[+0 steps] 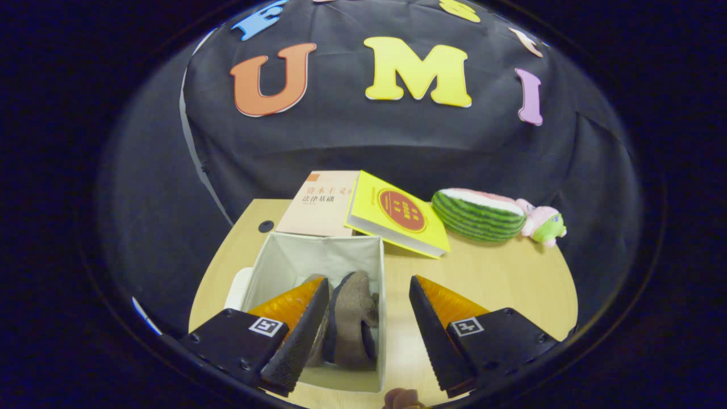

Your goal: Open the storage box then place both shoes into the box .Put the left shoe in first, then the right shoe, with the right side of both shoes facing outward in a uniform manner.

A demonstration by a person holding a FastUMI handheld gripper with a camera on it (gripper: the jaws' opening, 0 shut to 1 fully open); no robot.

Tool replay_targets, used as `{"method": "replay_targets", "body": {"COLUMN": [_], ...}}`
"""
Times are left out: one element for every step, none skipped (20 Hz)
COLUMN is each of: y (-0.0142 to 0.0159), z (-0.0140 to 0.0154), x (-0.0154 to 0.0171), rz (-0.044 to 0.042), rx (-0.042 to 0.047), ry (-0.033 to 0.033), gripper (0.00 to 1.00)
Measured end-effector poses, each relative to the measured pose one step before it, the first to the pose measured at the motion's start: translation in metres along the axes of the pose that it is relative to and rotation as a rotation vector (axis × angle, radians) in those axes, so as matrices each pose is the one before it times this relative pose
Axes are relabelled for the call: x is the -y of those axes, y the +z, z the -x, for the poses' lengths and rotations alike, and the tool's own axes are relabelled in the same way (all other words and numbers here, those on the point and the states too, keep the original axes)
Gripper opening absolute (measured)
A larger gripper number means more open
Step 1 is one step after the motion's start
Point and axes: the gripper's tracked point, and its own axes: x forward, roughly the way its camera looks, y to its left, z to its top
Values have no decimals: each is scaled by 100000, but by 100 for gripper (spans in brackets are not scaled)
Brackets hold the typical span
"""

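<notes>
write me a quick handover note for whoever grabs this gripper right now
Gripper: open, empty, fingers spread over the near end of the storage box.
Box: open on the wooden table, its lid seemingly lying beside it on the far side from the books.
Shoes: one brown shoe stands on its side inside the box, between the fingers; a second seems tucked behind it, mostly hidden.
Done: box open, at least one shoe in.
Left: confirm the second shoe and that both face the same way.

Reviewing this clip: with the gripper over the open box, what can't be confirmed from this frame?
- Second shoe in the storage box: mostly hidden by one finger and the brown shoe.
- Which side the shoes face: not clear.
- Object near the open gripper, at the table edge: cut off.
- White item beside the box: mostly hidden.
</notes>
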Motion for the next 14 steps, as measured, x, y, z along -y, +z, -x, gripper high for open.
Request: {"method": "replay_targets", "body": {"y": [1095, 931, 743, 1071, 908, 989, 824, 780, 718, 854, 918, 736, 474, 467], "z": [765, 921, 861, 946, 1257, 1130, 792, 932, 1036, 1099, 1040, 1181, 1013, 1060], "x": [233, 343, 332, 380, 500, 327, 194, 285, 285, 306, 422, 225, 481, 307], "rz": [1131, 123, -411, -40, 165, -231, 360, -220, -256, -51, -202, 681, 175, 684], "rx": [5253, 4460, 4226, 4116, 3997, 3770, 3339, 3359, 2909, 3314, 3255, 2794, 2208, 1979], "ry": [-545, -786, -805, -680, -613, 8, 729, 450, 640, 262, 349, 353, -147, 36], "gripper": [92, 92, 94, 96, 98, 99, 99, 99, 100, 100, 100, 100, 100, 100]}}
